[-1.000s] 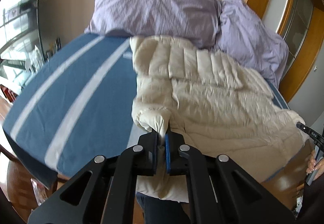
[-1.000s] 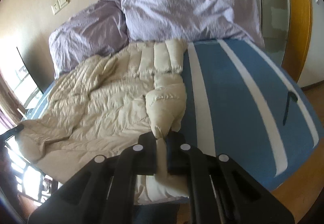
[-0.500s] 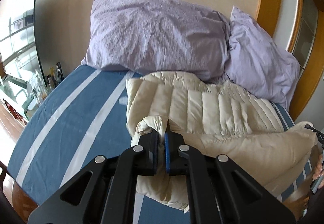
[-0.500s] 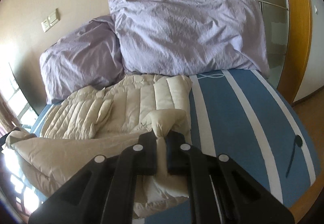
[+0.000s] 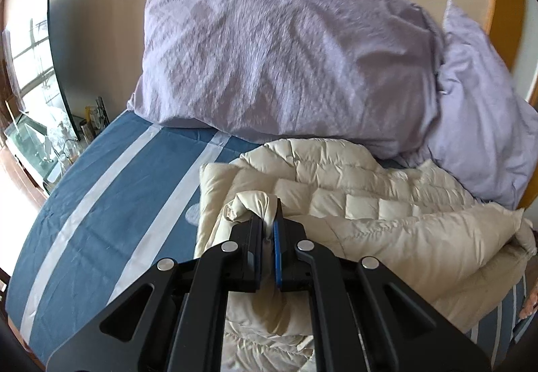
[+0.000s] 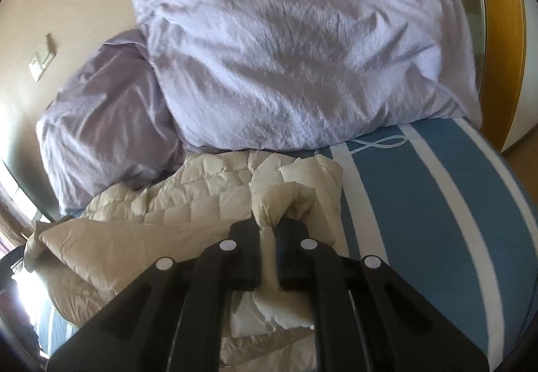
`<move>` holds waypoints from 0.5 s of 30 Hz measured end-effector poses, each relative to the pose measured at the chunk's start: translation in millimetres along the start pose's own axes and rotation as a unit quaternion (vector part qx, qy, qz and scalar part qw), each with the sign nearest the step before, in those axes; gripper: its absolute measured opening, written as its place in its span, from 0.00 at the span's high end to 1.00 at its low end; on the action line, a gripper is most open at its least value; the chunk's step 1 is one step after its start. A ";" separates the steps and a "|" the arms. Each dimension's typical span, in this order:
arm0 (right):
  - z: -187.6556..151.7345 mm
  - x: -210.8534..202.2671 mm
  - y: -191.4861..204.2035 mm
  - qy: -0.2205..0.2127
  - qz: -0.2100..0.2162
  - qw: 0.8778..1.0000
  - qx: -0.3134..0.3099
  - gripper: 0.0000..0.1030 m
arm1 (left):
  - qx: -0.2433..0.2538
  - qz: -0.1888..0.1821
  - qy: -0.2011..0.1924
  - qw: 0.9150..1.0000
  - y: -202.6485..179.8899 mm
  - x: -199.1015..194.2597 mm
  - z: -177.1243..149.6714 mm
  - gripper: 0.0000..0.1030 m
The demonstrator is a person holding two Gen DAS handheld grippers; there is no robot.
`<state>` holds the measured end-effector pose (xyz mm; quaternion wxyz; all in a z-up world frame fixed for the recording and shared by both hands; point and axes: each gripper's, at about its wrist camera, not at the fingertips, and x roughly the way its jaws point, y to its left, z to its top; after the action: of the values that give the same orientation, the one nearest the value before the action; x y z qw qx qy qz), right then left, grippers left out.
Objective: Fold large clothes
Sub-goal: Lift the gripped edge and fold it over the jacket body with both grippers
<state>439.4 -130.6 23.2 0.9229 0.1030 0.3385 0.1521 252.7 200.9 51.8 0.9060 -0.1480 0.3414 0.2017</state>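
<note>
A: Where is the jacket?

B: The cream quilted down jacket [image 5: 363, 200] lies on the blue bedsheet with white stripes [image 5: 111, 203], at the centre of both wrist views, its far edge just below the pillows. A folded layer is doubled over the quilted part beneath.

A: And the tongs?

B: The left gripper [image 5: 268, 230] is clenched on a bunched edge of the jacket at 6 o'clock in its view; fabric is pinched between the blue pads [image 5: 277, 247]. The right gripper [image 6: 268, 230] is likewise clamped on a twisted fold of the same jacket [image 6: 188, 200], cream cloth filling the gap between its jaws.

A: What lies beyond?

B: Two lilac pillows: a large pillow [image 5: 285, 52] at 12 o'clock in the left view, and a second pillow [image 5: 477, 123] at 2 o'clock, both touching the jacket's far edge. A wall switch plate [image 6: 42, 61] sits at 10 o'clock in the right view.
</note>
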 end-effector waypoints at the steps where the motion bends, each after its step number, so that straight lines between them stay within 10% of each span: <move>1: 3.5 9.1 -0.9 0.002 -0.002 1.000 0.002 0.92 | -0.003 0.000 0.003 1.000 -0.8 6.5 3.3 0.96; 10: 27.0 61.9 -6.7 0.006 -0.017 1.000 0.019 0.82 | -0.029 0.005 0.029 0.999 -8.2 67.6 19.4 0.95; 15: 32.0 67.2 -14.2 -0.004 0.004 0.999 0.047 0.35 | -0.066 -0.004 0.040 0.997 -6.6 86.1 27.5 0.69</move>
<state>512.1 -123.1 3.2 0.9177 0.1478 0.3415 0.1392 330.2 229.1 14.1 0.8808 -0.2168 0.3627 0.2138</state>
